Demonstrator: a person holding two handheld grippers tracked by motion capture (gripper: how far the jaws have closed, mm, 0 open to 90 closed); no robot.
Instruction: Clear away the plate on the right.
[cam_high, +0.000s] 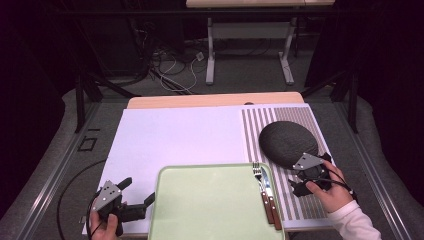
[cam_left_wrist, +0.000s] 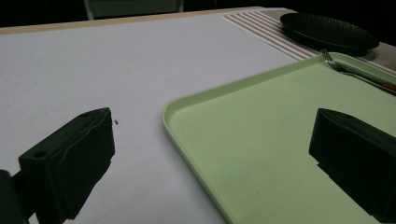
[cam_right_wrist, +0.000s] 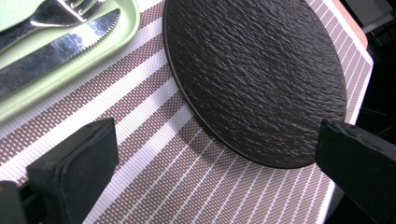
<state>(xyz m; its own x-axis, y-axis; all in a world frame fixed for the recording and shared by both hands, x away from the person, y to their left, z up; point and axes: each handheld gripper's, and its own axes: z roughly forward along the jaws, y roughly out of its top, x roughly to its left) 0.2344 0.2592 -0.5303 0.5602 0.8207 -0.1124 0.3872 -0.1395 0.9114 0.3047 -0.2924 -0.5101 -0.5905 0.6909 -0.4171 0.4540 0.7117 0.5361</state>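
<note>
- High view: the left gripper (cam_high: 137, 192) sits at the near left of the table, held in the person's left hand (cam_high: 102, 227), its jaws spread wide and empty, one jaw tip close to the left rim of the green tray (cam_high: 165, 200).
- High view: the green tray lies at the near middle of the white sheet (cam_high: 175, 135). A fork (cam_high: 259, 182) and a knife (cam_high: 267, 187) with brown handles lie side by side along the tray's right edge, tips pointing away from the person.
- High view: the black plate (cam_high: 286, 142) rests on the striped placemat (cam_high: 300, 200) at the right — just beyond the right gripper (cam_high: 312, 177), which the right hand (cam_high: 332, 195) holds at the plate's near edge. Whether that gripper touches the plate cannot be told from here.
- Left gripper view: the two black jaws stand far apart with nothing between them. One jaw is over the white sheet (cam_left_wrist: 116, 60), the other over the green tray (cam_left_wrist: 261, 121); the tray's rounded corner lies between them. Farther off, the fork (cam_left_wrist: 341, 67) lies on the tray and the black plate (cam_left_wrist: 327, 30) sits on the placemat (cam_left_wrist: 261, 25).
- Right gripper view: the jaws are wide open and hold nothing — the near rim of the black plate (cam_right_wrist: 257, 70) lies between them, above the striped placemat (cam_right_wrist: 154, 163). The left jaw is over the placemat, the right jaw by the plate's rim. At top left, the knife (cam_right_wrist: 56, 49) with its serrated blade and the fork (cam_right_wrist: 60, 11) lie on the tray (cam_right_wrist: 126, 28).
</note>
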